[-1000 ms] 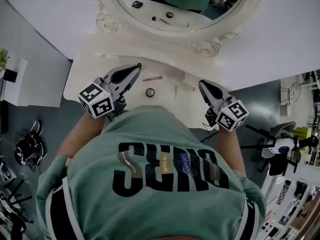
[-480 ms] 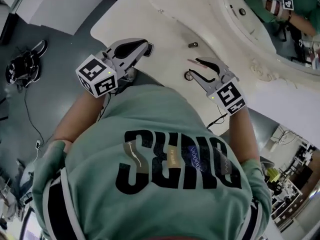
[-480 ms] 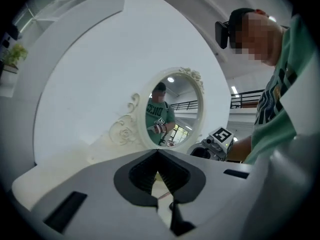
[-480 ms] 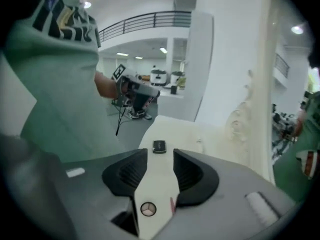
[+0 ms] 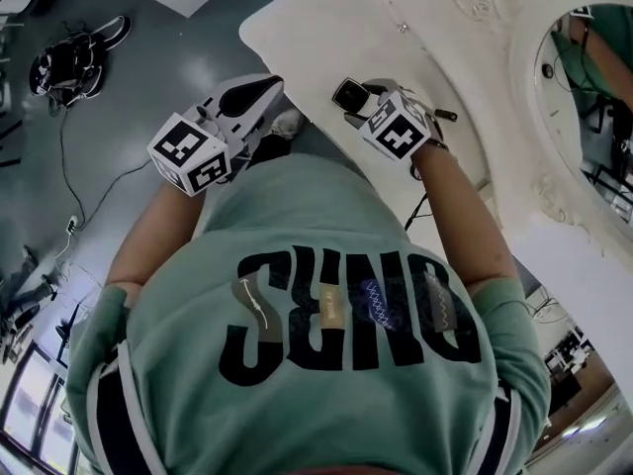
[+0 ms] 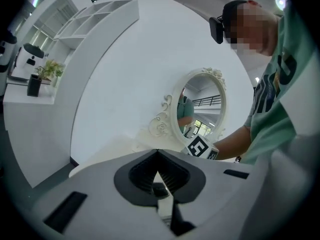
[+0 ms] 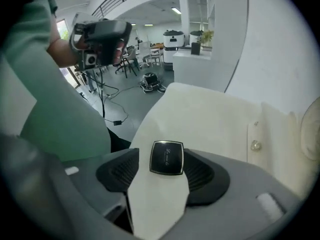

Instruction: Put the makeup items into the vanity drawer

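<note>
In the head view, the right gripper (image 5: 358, 105) points down at the black compact (image 5: 349, 95) on the vanity top (image 5: 326, 28), and the left gripper (image 5: 265, 92) is farther off. In the left gripper view, the fingers are pressed together. In the right gripper view, the jaws have just been opening and stand spread, with the squarish compact (image 7: 167, 158) lying flat between the fingertips.

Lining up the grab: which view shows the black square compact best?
The right gripper view: the black square compact lies flat on the cream vanity top, its whole lid showing between the right gripper's jaws, which have just been opening. The head view shows it small, at that gripper's tips. The left gripper view doesn't show it.
</note>
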Demonstrator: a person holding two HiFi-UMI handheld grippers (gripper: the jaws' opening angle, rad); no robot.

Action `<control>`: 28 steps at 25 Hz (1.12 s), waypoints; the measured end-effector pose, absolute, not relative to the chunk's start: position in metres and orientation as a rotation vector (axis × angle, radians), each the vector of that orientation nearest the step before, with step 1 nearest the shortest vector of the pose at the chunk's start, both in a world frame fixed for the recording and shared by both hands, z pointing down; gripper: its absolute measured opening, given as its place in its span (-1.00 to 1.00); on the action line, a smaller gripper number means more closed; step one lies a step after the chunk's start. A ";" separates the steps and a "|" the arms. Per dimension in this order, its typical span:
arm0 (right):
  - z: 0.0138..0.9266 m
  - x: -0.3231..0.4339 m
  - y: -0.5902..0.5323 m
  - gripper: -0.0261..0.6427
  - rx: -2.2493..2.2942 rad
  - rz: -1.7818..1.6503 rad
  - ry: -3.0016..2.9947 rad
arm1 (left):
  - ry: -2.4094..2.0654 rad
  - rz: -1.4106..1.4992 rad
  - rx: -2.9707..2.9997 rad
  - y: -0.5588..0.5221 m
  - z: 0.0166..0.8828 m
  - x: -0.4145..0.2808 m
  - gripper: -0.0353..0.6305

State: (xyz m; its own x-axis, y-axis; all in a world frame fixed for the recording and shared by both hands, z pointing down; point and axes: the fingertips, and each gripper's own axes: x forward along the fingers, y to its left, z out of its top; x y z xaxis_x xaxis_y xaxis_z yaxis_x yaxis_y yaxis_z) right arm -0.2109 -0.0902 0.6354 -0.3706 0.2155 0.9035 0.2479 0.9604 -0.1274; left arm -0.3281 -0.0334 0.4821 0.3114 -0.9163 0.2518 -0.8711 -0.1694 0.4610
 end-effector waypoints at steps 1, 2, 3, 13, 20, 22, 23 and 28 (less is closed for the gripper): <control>0.644 -0.215 -0.090 -0.08 -0.321 -0.026 -1.944 | -1.588 -0.108 2.045 -0.030 0.484 -0.336 -0.88; 0.653 -0.217 -0.090 -0.05 -0.310 -0.024 -1.924 | -1.596 -0.105 2.034 -0.028 0.487 -0.343 -0.88; 0.660 -0.219 -0.089 -0.03 -0.299 -0.027 -1.908 | -1.602 -0.103 2.023 -0.025 0.489 -0.349 -0.88; 0.694 -0.228 -0.091 0.02 -0.266 -0.041 -1.891 | -1.573 -0.091 2.007 -0.015 0.503 -0.366 -0.88; 0.644 -0.204 -0.094 -0.01 -0.177 0.047 -2.035 | -1.507 -0.067 2.106 -0.031 0.476 -0.337 -0.88; 0.606 -0.192 -0.098 -0.01 -0.120 0.086 -2.125 | -1.478 -0.062 2.156 -0.041 0.463 -0.325 -0.88; 0.585 -0.184 -0.102 -0.01 -0.082 0.100 -2.172 | -1.456 -0.065 2.184 -0.049 0.455 -0.316 -0.88; 0.476 -0.112 -0.128 -0.01 0.196 0.092 -2.384 | -1.274 -0.069 2.394 -0.089 0.405 -0.246 -0.88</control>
